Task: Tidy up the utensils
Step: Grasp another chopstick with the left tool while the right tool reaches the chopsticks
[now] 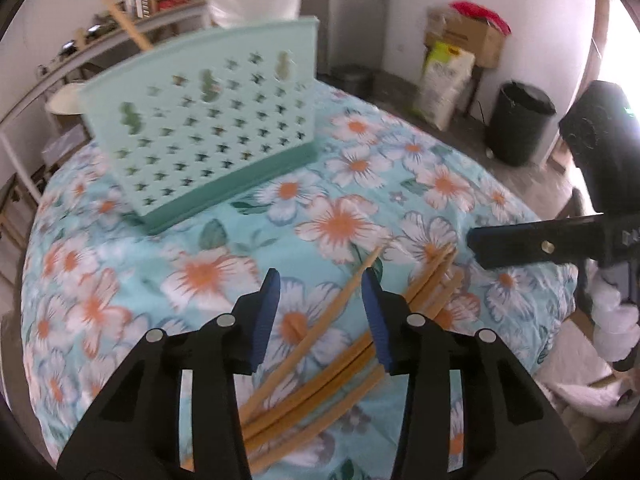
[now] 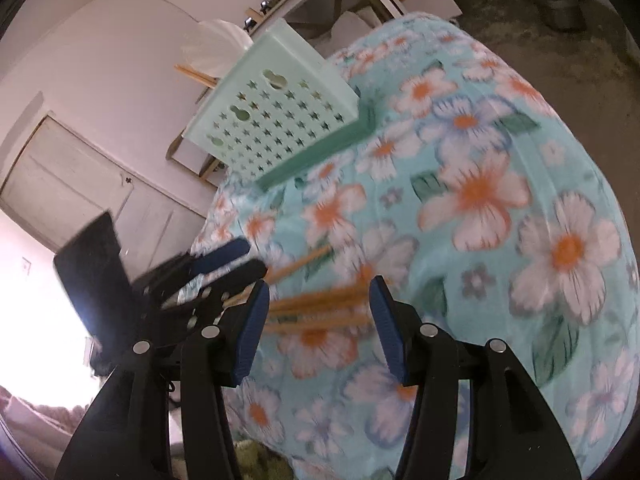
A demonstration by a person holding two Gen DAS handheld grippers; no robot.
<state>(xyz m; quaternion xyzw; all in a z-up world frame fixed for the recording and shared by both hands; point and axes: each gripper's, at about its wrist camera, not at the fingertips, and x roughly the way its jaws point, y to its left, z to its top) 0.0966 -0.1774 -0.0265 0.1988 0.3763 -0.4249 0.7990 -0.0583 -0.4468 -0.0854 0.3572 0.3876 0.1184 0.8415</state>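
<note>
A mint-green perforated utensil holder (image 1: 208, 120) stood upright on the floral tablecloth (image 1: 340, 208), star-shaped cut-outs across its face; one wooden chopstick (image 1: 126, 20) projected from its top at a slant, and what else was inside could not be seen. The loose chopsticks (image 1: 320, 356) lay in a rough bundle on the cloth, well apart from the holder. The left gripper (image 1: 320, 312) hung over the bundle, its blue pads (image 1: 266, 316) apart, one stick passing between them with no visible pressing. The right gripper (image 2: 316, 324) was over the other end of the same bundle, pads likewise apart and nothing clamped. Both views were motion-blurred.
</note>
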